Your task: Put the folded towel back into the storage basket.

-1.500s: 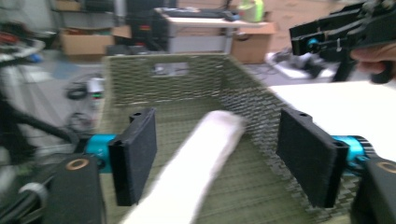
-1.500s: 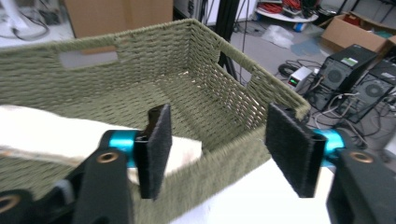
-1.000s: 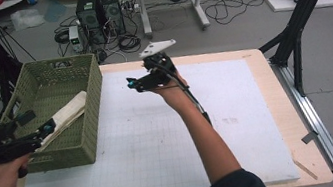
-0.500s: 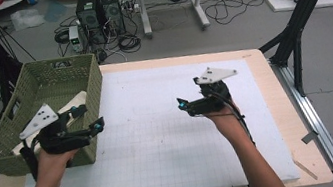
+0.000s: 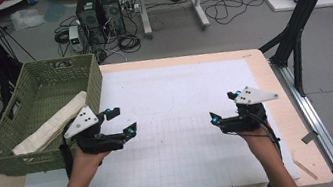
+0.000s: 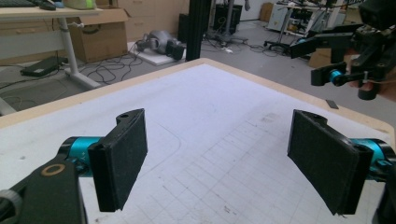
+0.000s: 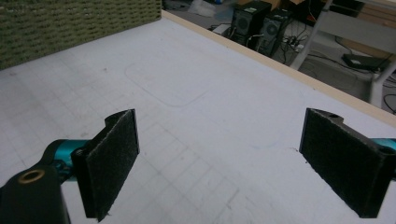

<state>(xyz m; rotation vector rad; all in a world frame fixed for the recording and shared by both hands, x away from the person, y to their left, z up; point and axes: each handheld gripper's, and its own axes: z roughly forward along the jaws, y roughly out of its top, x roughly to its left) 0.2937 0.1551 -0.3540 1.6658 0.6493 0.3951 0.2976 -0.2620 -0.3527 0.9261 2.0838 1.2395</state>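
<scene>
My left gripper [image 5: 122, 120] hovers over the white gridded mat [image 5: 174, 92], just right of the green woven basket [image 5: 26, 83]. Its jaws stand wide apart with nothing between them, as the left gripper view confirms [image 6: 222, 163]. A beige folded item [image 5: 53, 125] lies slanted inside the basket. My right gripper [image 5: 222, 106] is held over the mat's right side and points left toward the other one. Its pads [image 7: 112, 163] are far apart and only bare mat lies between them [image 7: 224, 168]. The right gripper [image 6: 345, 60] also appears far off in the left gripper view.
The basket wall [image 7: 70, 23] stands at the mat's left edge. Computer towers [image 5: 99, 10] and loose cables [image 5: 237, 6] sit on the floor beyond the table. Black frame legs [image 5: 297, 37] rise by the table's right side. A faint rounded outline [image 7: 163, 86] is drawn on the mat.
The left gripper has moved right, from beside the basket to over the mat. The right gripper has come back from the far middle of the table toward the near right.
</scene>
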